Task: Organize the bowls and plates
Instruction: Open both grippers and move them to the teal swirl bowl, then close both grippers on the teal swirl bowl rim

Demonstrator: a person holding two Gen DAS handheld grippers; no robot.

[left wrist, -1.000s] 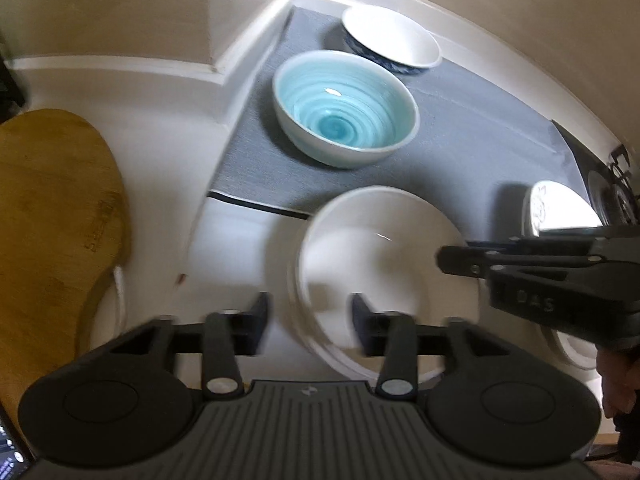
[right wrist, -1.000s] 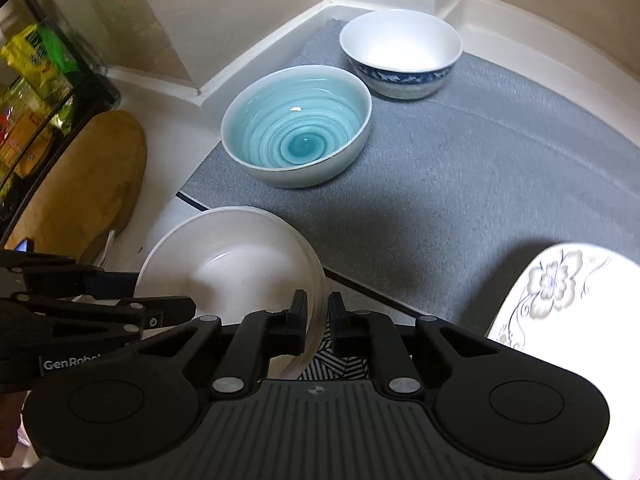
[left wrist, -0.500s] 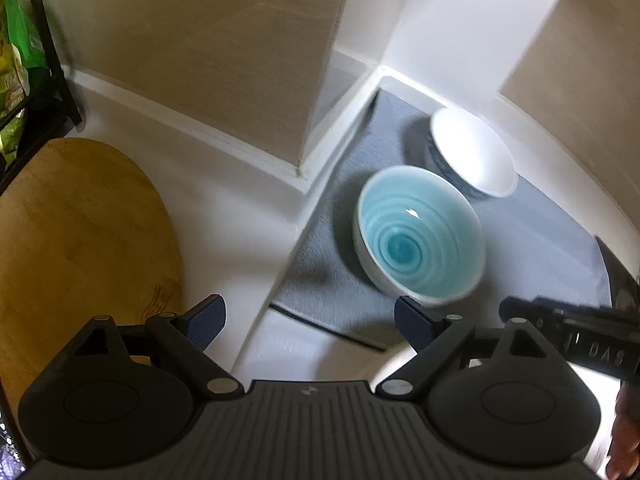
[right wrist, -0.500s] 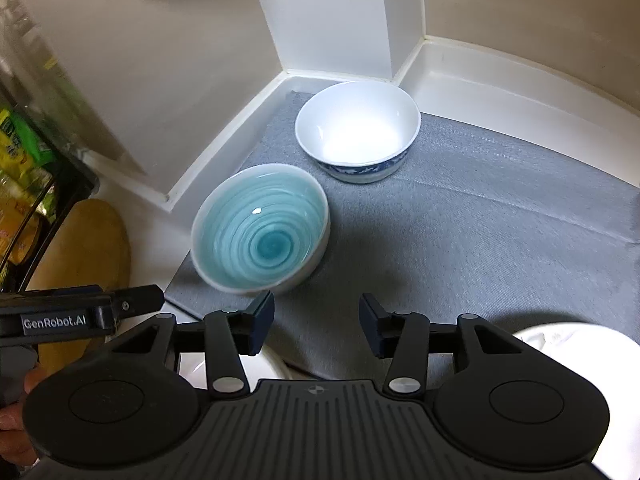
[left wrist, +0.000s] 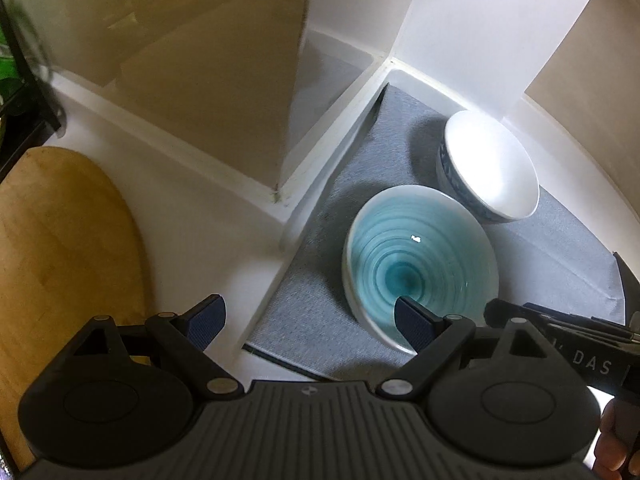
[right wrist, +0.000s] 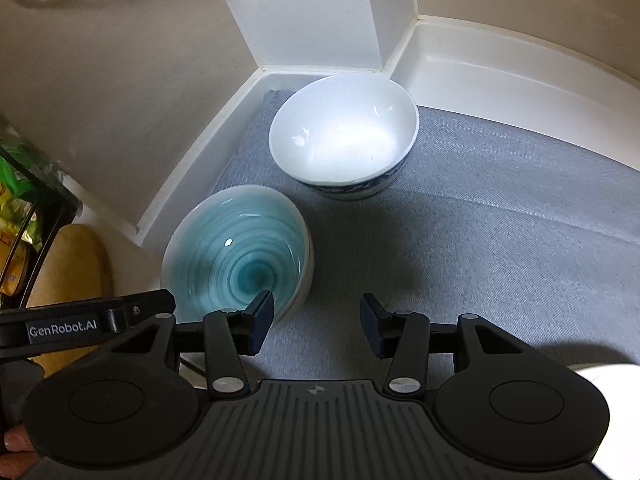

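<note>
A teal bowl with a spiral glaze (left wrist: 420, 264) (right wrist: 236, 264) stands upright on a grey mat (left wrist: 560, 256) (right wrist: 480, 220). Behind it, in the wall corner, is a white bowl with a blue patterned outside (left wrist: 492, 164) (right wrist: 344, 136). My left gripper (left wrist: 308, 312) is open and empty, its right finger over the teal bowl's near rim and its left finger over the white counter. My right gripper (right wrist: 317, 312) is open and empty above the mat, just right of the teal bowl. Each gripper shows at the edge of the other's view.
A wooden board (left wrist: 60, 248) (right wrist: 72, 256) lies on the counter to the left. A black wire rack with packets (right wrist: 20, 200) stands at the far left. A white plate edge (right wrist: 608, 376) shows at the lower right. Walls and a raised ledge close the corner.
Both grippers have opened and let go of the plain white bowl's rim. They moved forward toward the corner, and that bowl has dropped out of view below them.
</note>
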